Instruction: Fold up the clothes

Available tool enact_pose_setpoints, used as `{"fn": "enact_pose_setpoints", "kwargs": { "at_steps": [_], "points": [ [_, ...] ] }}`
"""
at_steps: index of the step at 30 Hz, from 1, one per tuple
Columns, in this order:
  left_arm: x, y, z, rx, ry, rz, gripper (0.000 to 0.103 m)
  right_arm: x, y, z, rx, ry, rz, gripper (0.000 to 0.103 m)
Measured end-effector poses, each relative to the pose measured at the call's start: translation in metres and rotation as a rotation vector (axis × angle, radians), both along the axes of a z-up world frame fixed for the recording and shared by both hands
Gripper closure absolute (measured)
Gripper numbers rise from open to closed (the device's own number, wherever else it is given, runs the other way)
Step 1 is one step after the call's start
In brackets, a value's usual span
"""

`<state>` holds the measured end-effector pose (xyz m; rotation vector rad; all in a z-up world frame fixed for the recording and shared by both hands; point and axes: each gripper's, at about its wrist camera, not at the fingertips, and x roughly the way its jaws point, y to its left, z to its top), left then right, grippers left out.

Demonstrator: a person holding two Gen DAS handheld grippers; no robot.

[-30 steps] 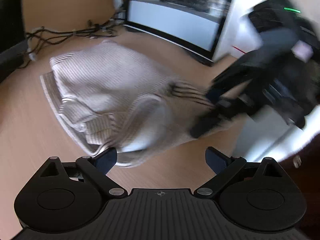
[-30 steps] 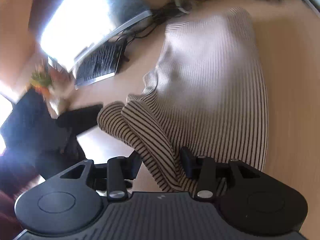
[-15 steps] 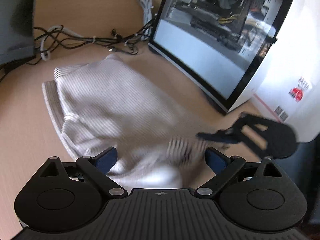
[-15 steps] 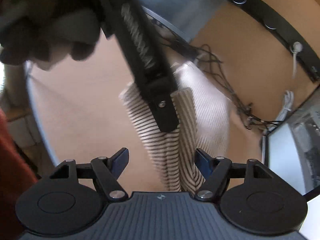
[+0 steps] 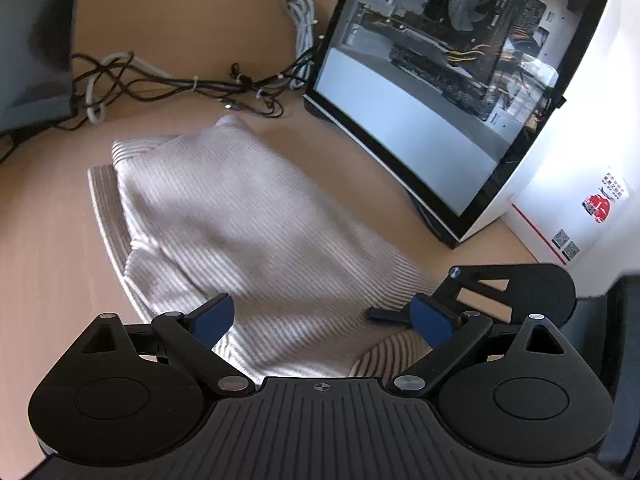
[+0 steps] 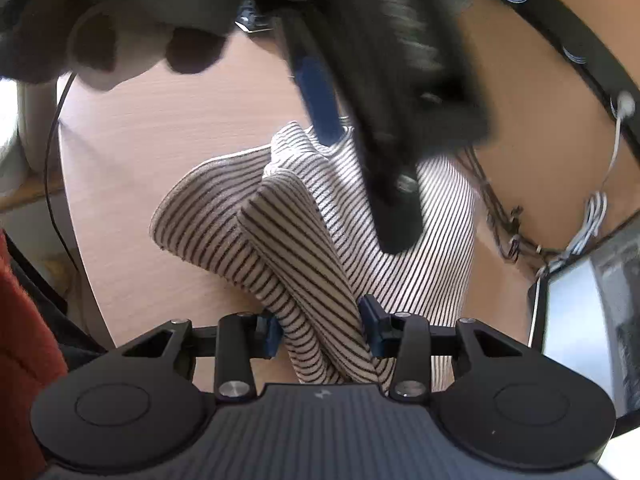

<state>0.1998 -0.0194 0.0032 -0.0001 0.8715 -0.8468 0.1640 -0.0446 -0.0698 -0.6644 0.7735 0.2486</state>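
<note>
Striped garment (image 5: 248,224): 1 piece, cream with thin dark stripes, lying folded in layers on the wooden desk (image 5: 44,248), between a tangle of cables (image 5: 180,84) at the back and the grippers in front. Stripes look washed out and slightly blurred in the left wrist view; sharp in the right wrist view. Near edge of the cloth is cut off behind both gripper bodies.

Right gripper (image 6: 320,330): jaws have just been closing, and the 2 blue pads now pinch a raised fold of the garment (image 6: 304,280) that runs up between them. In the left wrist view only part of this gripper (image 5: 508,292) shows, at the garment's right edge.

Left gripper (image 5: 322,318): 2 fingers spread wide, nothing between the pads, hanging above the cloth; contact cannot be told. Seen from the right wrist it is a dark blurred shape (image 6: 380,120) over the garment, with a blurred hand (image 6: 120,40) behind it.

1 glass-sided computer case (image 5: 460,80) stands right of the garment, apart from it. 1 dark monitor (image 5: 32,40) is cut off at the left edge.
</note>
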Motion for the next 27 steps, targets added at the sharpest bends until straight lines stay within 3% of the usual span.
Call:
{"fn": "enact_pose_setpoints", "kwargs": {
  "at_steps": [4, 7, 11, 15, 20, 22, 27],
  "points": [
    [-0.004, 0.032, 0.002, -0.035, -0.028, -0.044, 0.003, 0.016, -0.018, 0.01, 0.169, 0.081, -0.097, 0.062],
    [-0.01, 0.061, 0.002, -0.061, -0.033, -0.131, 0.001, 0.03, -0.04, 0.02, 0.336, 0.154, -0.177, 0.062],
    [-0.023, 0.06, -0.005, -0.013, -0.071, -0.224, 0.0, 0.038, -0.058, 0.025, 0.541, 0.228, -0.262, 0.062],
    [-0.032, 0.023, -0.019, 0.094, -0.173, -0.236, 0.0, 0.037, -0.074, 0.027, 0.641, 0.278, -0.284, 0.062],
    [-0.033, -0.008, -0.021, 0.16, -0.304, -0.184, 0.001, 0.035, -0.069, 0.025, 0.617, 0.264, -0.241, 0.061],
    [-0.027, -0.009, -0.017, 0.15, -0.285, -0.166, 0.001, 0.029, -0.062, 0.028, 0.554, 0.23, -0.192, 0.061],
    [-0.009, 0.001, -0.014, 0.094, -0.163, -0.111, 0.001, -0.008, -0.047, 0.033, 0.36, 0.063, -0.074, 0.048]
  ]
}}
